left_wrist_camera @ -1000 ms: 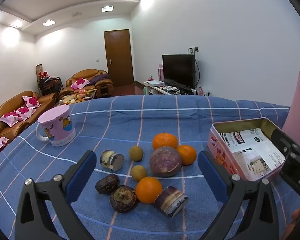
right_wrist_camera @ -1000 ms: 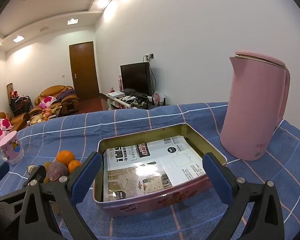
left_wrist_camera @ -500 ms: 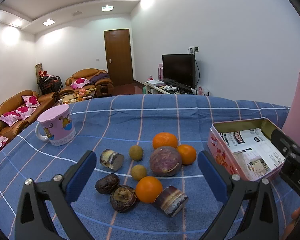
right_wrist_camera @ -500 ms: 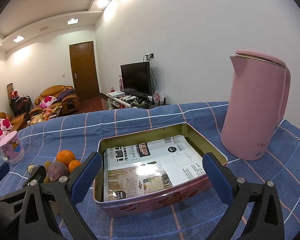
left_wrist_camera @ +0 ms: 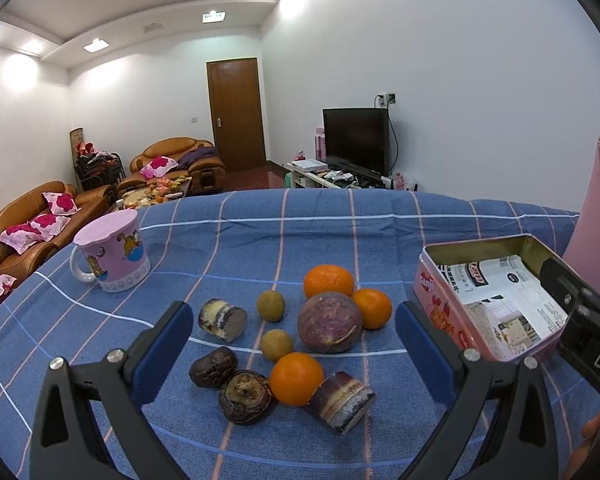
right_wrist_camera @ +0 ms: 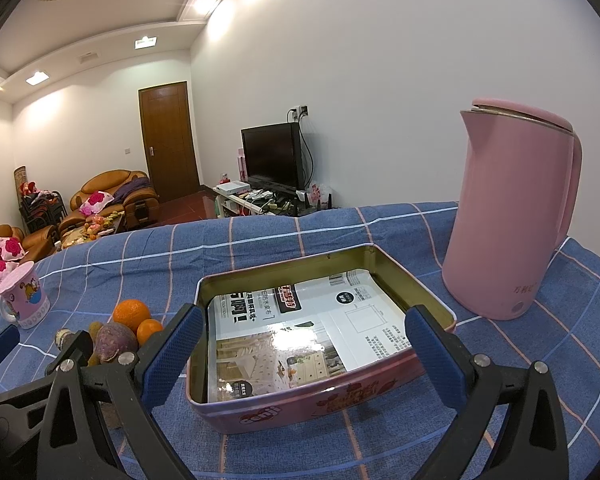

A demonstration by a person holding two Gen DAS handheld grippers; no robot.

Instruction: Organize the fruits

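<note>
Low tabletop wrist views (shared: tin [left_wrist_camera: 452, 312], fruit pile [right_wrist_camera: 116, 332])

I see pink kettle [right_wrist_camera: 512, 216] upright on blue checked tablecloth [left_wrist_camera: 300, 236], lid shut, near right edge. Pink cartoon mug [left_wrist_camera: 114, 254] stands well apart at far left, handle facing left. Beyond table: dark TV [right_wrist_camera: 274, 158] on low stand against white wall, brown door [left_wrist_camera: 236, 114] shut, tan leather sofas [left_wrist_camera: 20, 220] with pink flowered cushions [left_wrist_camera: 60, 202]. Ceiling lights on.

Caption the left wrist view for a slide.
Open left gripper hovers over oranges and dark fruits on blue checked cloth, beside pink tin.
</note>
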